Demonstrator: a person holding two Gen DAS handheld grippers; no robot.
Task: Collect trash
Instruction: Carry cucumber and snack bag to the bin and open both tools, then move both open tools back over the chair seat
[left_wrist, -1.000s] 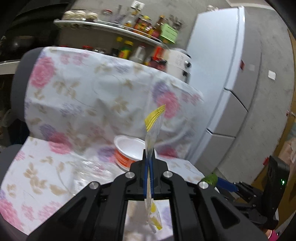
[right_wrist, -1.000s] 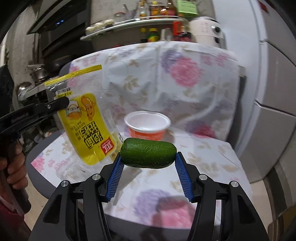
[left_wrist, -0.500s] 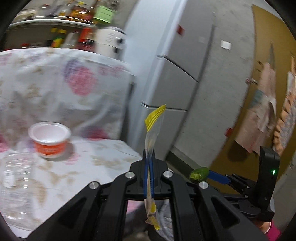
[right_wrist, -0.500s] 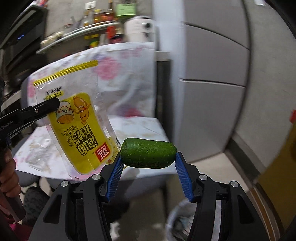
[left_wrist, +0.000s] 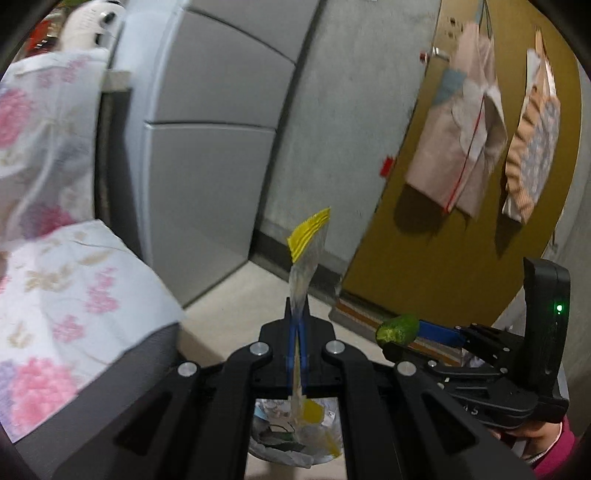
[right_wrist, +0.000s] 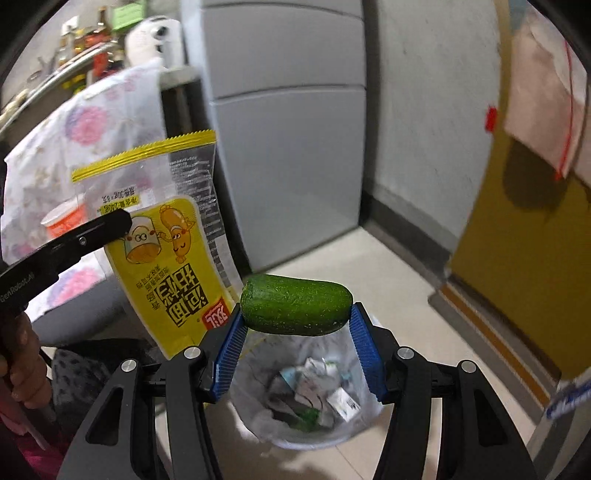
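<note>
crinkly plastic wrapper (right_wrist: 166, 236), light and floppy, hangs pinched flat in the left tool (left_wrist: 295, 332); right tool (right_wrist: 295, 332) clamps the firm cucumber piece (right_wrist: 295, 304) endwise above the lined bin (right_wrist: 306, 398).

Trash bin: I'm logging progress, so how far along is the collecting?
Done: the bin on the floor already holds scraps. In hand: the left tool grips a wrapper, and the right tool a cucumber above the bin. Left: drop both; a cup remains on the chair.
</note>
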